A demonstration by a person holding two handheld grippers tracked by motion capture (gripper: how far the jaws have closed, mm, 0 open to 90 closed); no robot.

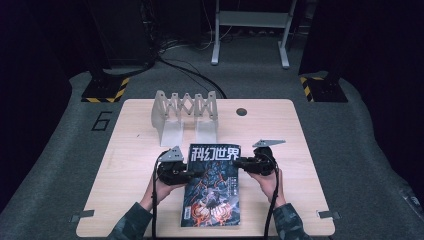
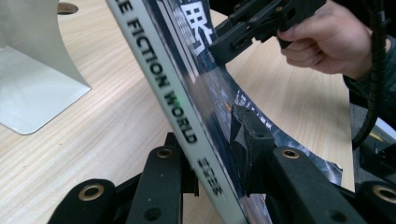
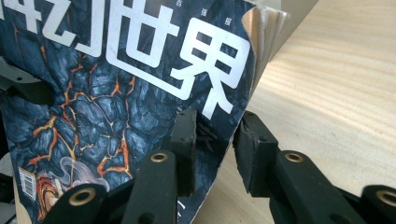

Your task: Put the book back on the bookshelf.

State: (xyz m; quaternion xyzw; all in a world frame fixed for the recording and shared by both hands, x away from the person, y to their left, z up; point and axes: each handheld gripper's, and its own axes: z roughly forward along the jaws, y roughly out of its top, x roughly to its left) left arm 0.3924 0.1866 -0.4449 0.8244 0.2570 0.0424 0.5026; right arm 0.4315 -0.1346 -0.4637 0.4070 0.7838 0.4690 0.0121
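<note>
Setting: a pale wooden surface [image 1: 135, 165] seen from above, lit against a dark room, with a person's two forearms in camouflage sleeves coming in from the near edge.
Magazine: a magazine [image 1: 212, 187] with a dark blue cover, cracked orange lava pattern and large white Chinese characters, sits at the middle of the near half of the surface, held between the two tools.
Magazine posture: in the left gripper view the magazine [image 2: 177, 88] is lifted on edge, its white spine with black lettering facing the camera and the cover bending away toward the far side.
Left tool: the left tool [image 1: 192, 175] grips the magazine's left edge; in its own view the two black jaws are clamped on the spine side, one on each face.
Right tool: the right tool [image 1: 239, 163] meets the magazine's upper right edge; in its own view one jaw presses on the cover [image 3: 116, 93] and the other sits behind the page edge, apparently closed on it, though a small gap shows at that outer jaw.
Right hand: the right hand [image 2: 327, 39] wraps the handle of that tool.
Rack: a light grey folding rack [image 1: 185, 112] stands upright behind the magazine, apart from it, toward the far edge.
Hole: a small round hole [image 1: 242, 111] lies in the surface just right of the rack.
</note>
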